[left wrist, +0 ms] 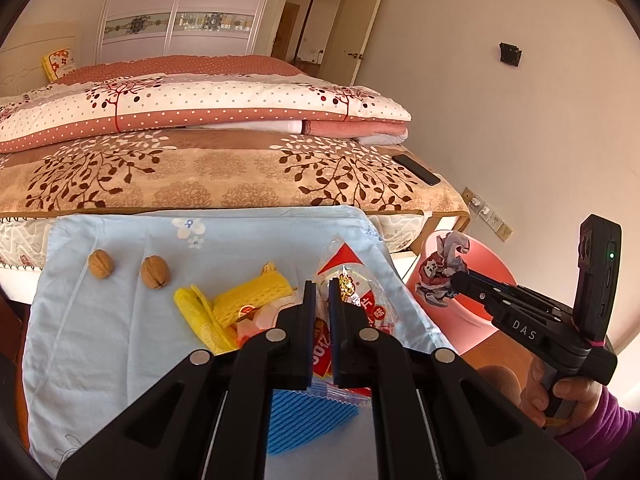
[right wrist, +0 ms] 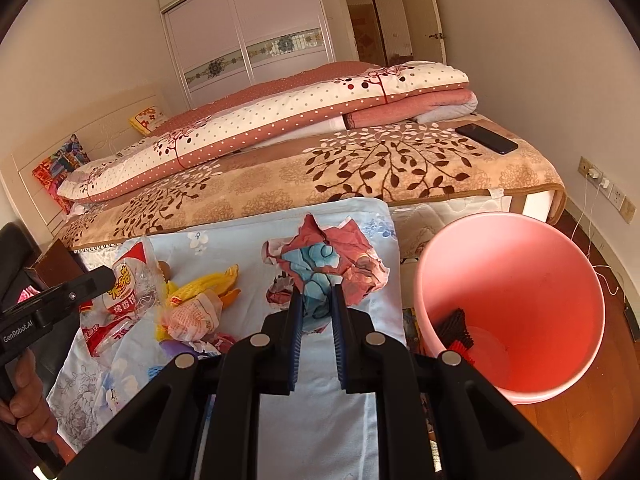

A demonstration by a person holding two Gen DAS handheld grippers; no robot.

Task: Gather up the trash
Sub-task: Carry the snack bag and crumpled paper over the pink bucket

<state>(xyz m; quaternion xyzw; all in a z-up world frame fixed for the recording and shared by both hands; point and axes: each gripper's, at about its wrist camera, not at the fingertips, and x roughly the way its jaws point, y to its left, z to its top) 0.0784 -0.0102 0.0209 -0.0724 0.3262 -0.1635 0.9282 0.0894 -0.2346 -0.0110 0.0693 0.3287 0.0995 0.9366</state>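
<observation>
My left gripper is shut on a clear red-and-white snack wrapper and holds it over the light blue cloth; it also shows in the right wrist view. My right gripper is shut on a crumpled printed paper ball, held above the cloth's right edge, left of the pink bin. In the left wrist view the paper ball hangs in front of the bin. Yellow foam netting and other wrappers lie on the cloth.
Two walnuts sit on the cloth at the left. A blue ribbed cloth lies under my left gripper. The bin holds a black and red item. The bed behind carries folded quilts and a black phone.
</observation>
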